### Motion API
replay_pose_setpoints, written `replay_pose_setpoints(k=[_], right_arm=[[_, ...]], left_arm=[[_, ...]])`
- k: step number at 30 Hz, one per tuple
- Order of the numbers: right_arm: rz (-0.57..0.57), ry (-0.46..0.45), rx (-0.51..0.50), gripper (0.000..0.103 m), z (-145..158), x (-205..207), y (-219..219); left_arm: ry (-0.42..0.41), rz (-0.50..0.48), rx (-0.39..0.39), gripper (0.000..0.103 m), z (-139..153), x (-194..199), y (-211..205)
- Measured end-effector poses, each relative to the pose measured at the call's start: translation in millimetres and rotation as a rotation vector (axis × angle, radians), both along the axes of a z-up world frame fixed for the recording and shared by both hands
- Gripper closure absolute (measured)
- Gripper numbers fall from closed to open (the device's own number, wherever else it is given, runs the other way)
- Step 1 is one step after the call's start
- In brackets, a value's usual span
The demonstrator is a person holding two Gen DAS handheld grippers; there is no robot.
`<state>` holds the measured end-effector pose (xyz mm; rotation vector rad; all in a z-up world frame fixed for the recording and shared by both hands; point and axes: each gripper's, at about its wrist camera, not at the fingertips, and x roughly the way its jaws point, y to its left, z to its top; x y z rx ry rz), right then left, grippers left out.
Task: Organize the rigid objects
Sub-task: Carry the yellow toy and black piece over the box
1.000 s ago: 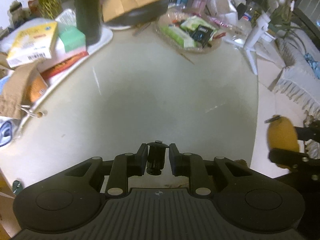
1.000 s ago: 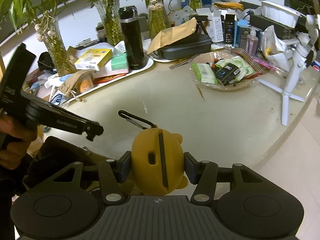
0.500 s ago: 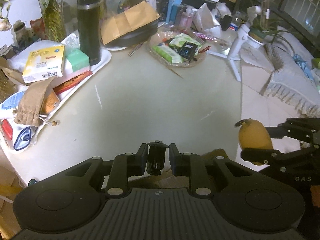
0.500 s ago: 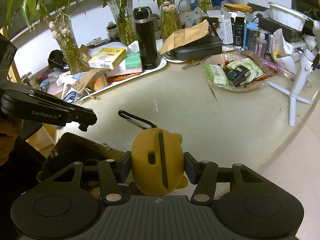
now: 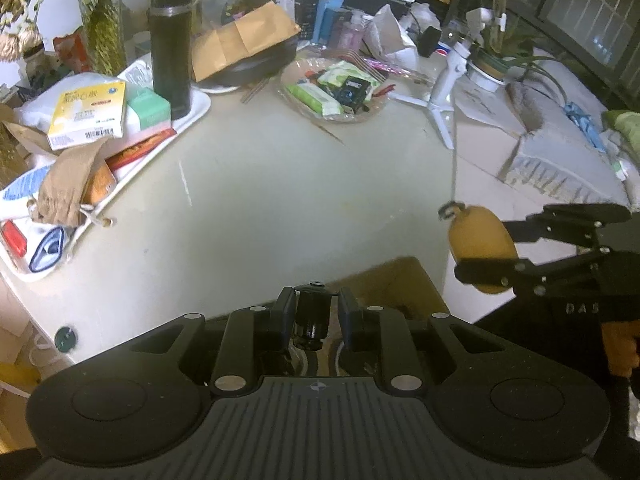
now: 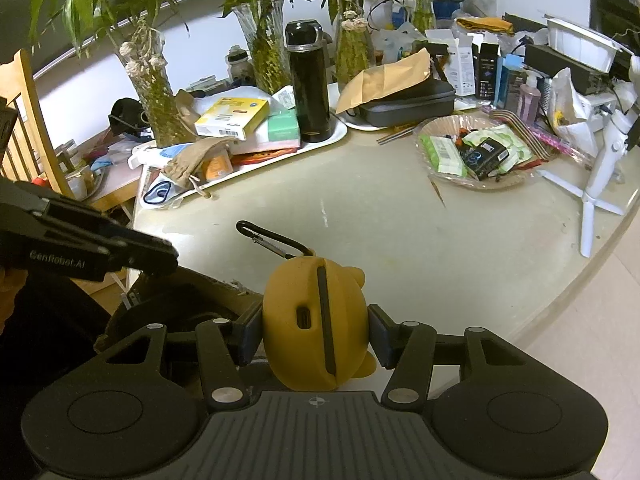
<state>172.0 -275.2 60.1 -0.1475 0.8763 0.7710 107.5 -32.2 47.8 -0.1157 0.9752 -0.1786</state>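
My left gripper point(image 5: 313, 318) is clamped nearly closed on a small black cylindrical part point(image 5: 313, 312), angled steeply down over the table edge point(image 5: 248, 200). My right gripper point(image 6: 316, 334), half-open, pinches the yellow case point(image 6: 316, 324) with black carabiner point(image 6: 272, 238), tilted down beside the table, near the left.

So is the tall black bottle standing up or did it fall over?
Standing up. The black bottle sits upright on the white tray, lid on top, beside the green box.
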Motion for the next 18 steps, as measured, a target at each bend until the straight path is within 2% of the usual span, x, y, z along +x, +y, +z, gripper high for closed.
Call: replay_pose_setpoints(k=[5, 9, 12, 18], right_arm=[[0.004, -0.001, -0.001, 0.045, 2, -4, 0], [0.006, -0.003, 0.0, 0.045, 5, -8, 0], [0.008, -0.002, -0.001, 0.045, 6, -11, -1], [0.01, 0.007, -0.001, 0.045, 4, -16, -1]], left_arm=[[0.031, -0.043, -0.042, 0.079, -7, -5, -2], [0.02, -0.06, -0.062, 0.061, -11, -14, 2], [-0.003, -0.047, -0.052, 0.055, -9, -25, 4], [-0.082, 0.004, 0.003, 0.054, 0, -50, 11]])
